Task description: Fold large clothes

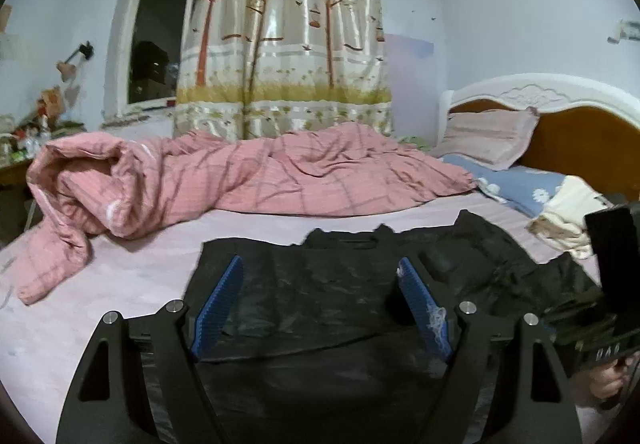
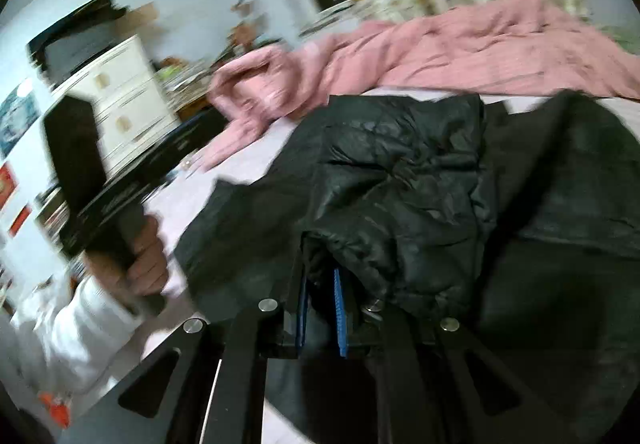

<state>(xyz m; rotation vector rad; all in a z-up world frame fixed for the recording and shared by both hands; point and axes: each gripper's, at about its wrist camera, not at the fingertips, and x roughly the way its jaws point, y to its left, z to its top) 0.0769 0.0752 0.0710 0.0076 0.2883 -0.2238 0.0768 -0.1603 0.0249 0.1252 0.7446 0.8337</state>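
A: Jacket (image 2: 400,180), black and shiny, lies spread on the bed (image 1: 132,284); one bunched fold of it is pinched in the jaws of the right gripper (image 2: 322,308), which are nearly closed on it.

B: Risk?

A: I judge the cloth is slick and only a small gather sits between the blue pads (image 2: 340,312), so a quick pull could slide it out. The picture is smeared, so the hand is moving fast, which makes that likelier.

B: Other side?

A: The left gripper (image 1: 322,304) hovers over the jacket's near edge, jaws wide apart and holding nothing. With nothing pinning that edge, the whole garment may drag instead of folding.

B: Pose?

A: Both grippers tilt slightly down. A hand (image 2: 144,256) in a white sleeve (image 2: 72,328) holds the left tool beside the right jaws. The pink quilt (image 1: 248,180) lies well beyond.
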